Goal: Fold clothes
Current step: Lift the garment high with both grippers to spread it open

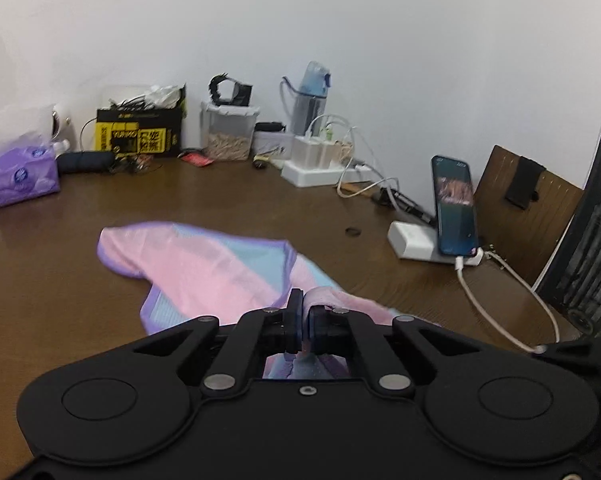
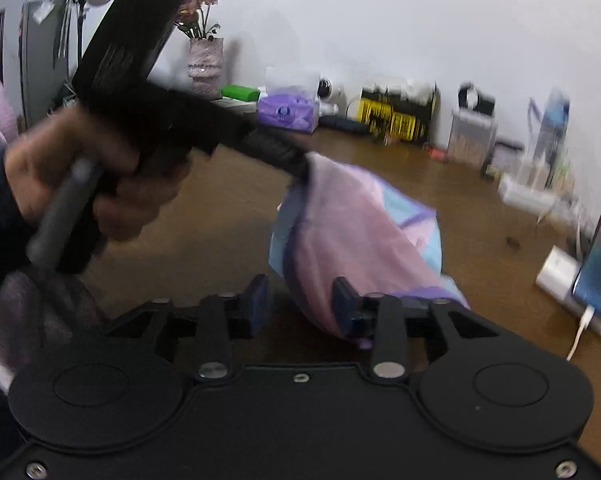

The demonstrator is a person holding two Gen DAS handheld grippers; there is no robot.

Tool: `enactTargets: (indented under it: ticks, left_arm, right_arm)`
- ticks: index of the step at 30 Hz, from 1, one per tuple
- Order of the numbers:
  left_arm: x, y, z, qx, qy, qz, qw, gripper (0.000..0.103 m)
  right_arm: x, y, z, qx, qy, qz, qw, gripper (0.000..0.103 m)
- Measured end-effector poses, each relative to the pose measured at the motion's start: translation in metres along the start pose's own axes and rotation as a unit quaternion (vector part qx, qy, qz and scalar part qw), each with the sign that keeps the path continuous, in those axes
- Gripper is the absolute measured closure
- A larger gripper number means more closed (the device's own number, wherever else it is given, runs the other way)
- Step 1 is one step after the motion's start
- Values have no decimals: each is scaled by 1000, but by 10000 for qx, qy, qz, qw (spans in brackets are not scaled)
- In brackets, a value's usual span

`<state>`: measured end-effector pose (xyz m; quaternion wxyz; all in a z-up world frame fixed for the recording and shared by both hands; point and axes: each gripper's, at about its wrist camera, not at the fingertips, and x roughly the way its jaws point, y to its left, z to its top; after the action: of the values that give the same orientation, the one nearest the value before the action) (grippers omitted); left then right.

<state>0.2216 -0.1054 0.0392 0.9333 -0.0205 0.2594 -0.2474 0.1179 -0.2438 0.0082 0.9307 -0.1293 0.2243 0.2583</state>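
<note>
A pink, light-blue and purple-trimmed garment (image 1: pixel 204 268) lies partly on the brown table (image 1: pixel 100 208). My left gripper (image 1: pixel 305 312) is shut on a pinched fold of it near the front. In the right wrist view the left gripper (image 2: pixel 300 168) holds the garment (image 2: pixel 352 236) lifted above the table, so it hangs down. My right gripper (image 2: pixel 302 304) is open; the hanging cloth's lower edge lies against its right finger (image 2: pixel 344 308) and nothing is clamped.
Along the wall stand a purple tissue pack (image 1: pixel 22 176), a yellow-black box (image 1: pixel 140 132), a clear container (image 1: pixel 230 134), a blue bottle (image 1: pixel 310 100) and a power strip (image 1: pixel 320 170). A phone (image 1: pixel 454 204) leans on a white charger at right. A flower vase (image 2: pixel 205 64) is far left.
</note>
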Motion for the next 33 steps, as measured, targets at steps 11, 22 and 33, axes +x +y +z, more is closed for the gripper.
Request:
enactTargets:
  ticks: [11, 22, 33]
  left_arm:
    - [-65, -3, 69, 929, -1012, 742, 9877, 100]
    - [-147, -27, 196, 1685, -1788, 1108, 9630, 100]
    - [-144, -45, 187, 2050, -1474, 1256, 9594, 100]
  right_arm:
    - [-15, -40, 77, 565, -620, -306, 9960, 97]
    - [-123, -38, 207, -413, -1793, -788, 9798, 57]
    - [-47, 25, 151, 140, -1654, -478, 9850, 41]
